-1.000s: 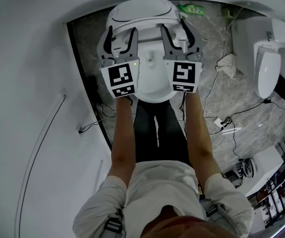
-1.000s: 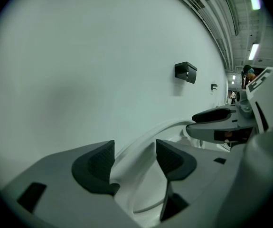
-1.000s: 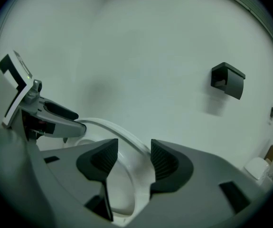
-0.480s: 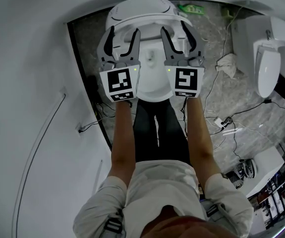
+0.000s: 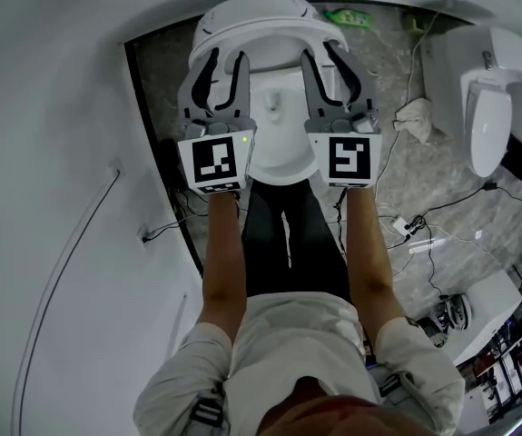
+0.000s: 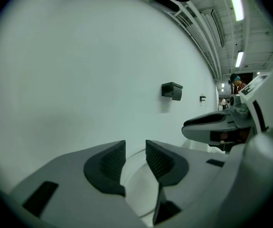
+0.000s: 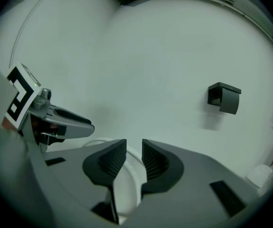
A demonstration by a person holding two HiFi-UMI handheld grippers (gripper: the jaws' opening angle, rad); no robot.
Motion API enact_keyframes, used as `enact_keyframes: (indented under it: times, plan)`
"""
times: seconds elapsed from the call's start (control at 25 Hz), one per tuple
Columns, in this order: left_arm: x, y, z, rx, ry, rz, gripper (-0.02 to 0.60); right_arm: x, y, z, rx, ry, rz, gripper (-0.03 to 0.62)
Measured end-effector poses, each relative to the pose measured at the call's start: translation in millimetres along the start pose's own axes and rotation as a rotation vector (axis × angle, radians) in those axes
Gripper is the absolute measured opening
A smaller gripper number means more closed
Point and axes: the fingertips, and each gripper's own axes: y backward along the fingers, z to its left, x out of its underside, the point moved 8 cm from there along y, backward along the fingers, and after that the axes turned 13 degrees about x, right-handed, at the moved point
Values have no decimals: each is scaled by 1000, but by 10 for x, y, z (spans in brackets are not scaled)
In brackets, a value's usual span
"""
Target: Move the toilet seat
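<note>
A white toilet [image 5: 274, 153] stands at the top centre of the head view with its bowl uncovered. The white toilet seat [image 5: 268, 42] arcs across the far end of the bowl. My left gripper [image 5: 228, 57] holds the seat's left side and my right gripper [image 5: 320, 51] its right side. Both pairs of jaws are closing. In the left gripper view the seat rim [image 6: 138, 189] runs between the dark ribbed pads of the left gripper [image 6: 135, 148]. The right gripper view shows the seat rim [image 7: 126, 189] between the pads of the right gripper [image 7: 134, 148].
A white wall curves close along the left. A black holder [image 6: 172, 90] [image 7: 224, 98] is fixed to the wall ahead. A second toilet [image 5: 487, 98] stands at the right, with a crumpled cloth [image 5: 415, 116] and loose cables [image 5: 415, 225] on the marbled floor.
Both grippers' jaws have narrowed onto the seat's sides. Both marker cubes have shifted slightly toward the person.
</note>
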Motion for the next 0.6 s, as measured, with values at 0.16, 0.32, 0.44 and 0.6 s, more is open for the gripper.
enact_keyframes:
  times: [0.16,0.32,0.44,0.6]
  plan:
    - [-19,115,-114,6,-15,-26,67,-41,163,-7,-3,-34,-13,75]
    - [26,261,-217,17,-31,-31,28,1,345,16,-16,-33,-8,37]
    - [47,342,-300,26,-35,-35,21,42,471,17,-20,-48,2,23]
    - [48,441,-406,33,-41,-39,21,64,626,7,-21,-47,6,21]
